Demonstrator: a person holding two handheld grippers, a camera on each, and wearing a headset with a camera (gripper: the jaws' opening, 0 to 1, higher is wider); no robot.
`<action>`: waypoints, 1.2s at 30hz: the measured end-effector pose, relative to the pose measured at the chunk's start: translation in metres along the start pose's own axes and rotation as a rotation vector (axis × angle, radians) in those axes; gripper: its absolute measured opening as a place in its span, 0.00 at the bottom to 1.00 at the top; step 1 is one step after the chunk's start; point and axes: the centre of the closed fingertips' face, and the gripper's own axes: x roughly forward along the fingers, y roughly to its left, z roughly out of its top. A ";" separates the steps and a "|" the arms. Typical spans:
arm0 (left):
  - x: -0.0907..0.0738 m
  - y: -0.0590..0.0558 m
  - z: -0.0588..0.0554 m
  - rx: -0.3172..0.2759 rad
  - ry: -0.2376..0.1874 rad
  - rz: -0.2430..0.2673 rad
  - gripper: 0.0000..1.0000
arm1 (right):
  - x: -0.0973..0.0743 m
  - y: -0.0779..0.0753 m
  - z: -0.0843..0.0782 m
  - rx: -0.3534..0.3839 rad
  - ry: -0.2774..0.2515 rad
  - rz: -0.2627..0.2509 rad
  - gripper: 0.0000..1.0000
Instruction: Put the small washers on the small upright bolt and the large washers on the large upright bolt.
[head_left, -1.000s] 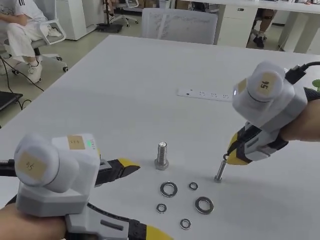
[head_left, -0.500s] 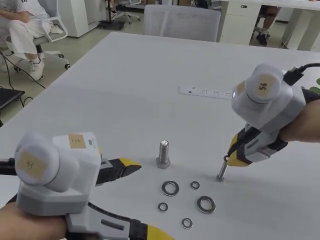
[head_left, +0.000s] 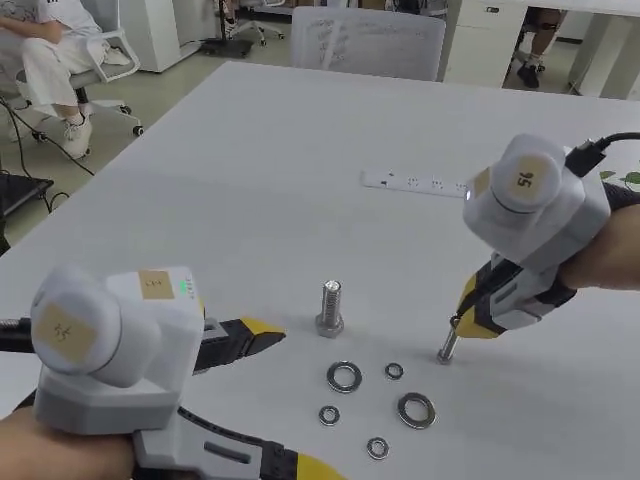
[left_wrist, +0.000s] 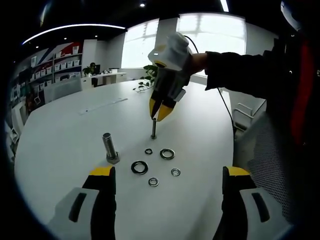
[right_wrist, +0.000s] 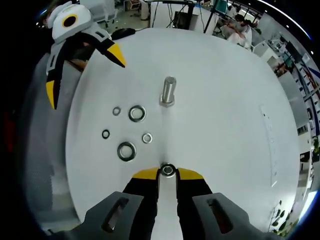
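The large bolt (head_left: 331, 306) stands upright on the white table (head_left: 250, 180). To its right the small bolt (head_left: 447, 346) stands slightly tilted, and my right gripper (head_left: 460, 322) is shut on its top end. From above, the small bolt's top (right_wrist: 167, 170) shows between the tips of the right gripper (right_wrist: 167, 174). Two large washers (head_left: 344, 376) (head_left: 416, 410) and three small washers (head_left: 394, 371) (head_left: 329, 414) (head_left: 377, 447) lie flat in front of the bolts. My left gripper (head_left: 290, 400) hangs open at the near left, apart from them. Its jaws (left_wrist: 169, 171) are spread wide.
A white power strip (head_left: 415, 185) lies further back on the table. A grey chair (head_left: 365, 42) stands at the far edge, and a seated person (head_left: 45, 50) is at the back left. The table's left half is bare.
The head camera has shifted a little. Neither gripper, bolt nor washer has visibly moved.
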 end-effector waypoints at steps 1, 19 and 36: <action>0.000 0.000 0.000 0.000 0.001 0.000 0.88 | 0.000 0.000 0.000 0.002 0.002 0.002 0.14; 0.000 0.001 0.000 -0.005 -0.001 0.005 0.88 | 0.017 0.005 -0.004 0.005 0.026 0.029 0.14; -0.001 0.003 0.000 -0.011 0.000 0.011 0.87 | 0.040 0.008 -0.011 0.020 0.035 0.063 0.14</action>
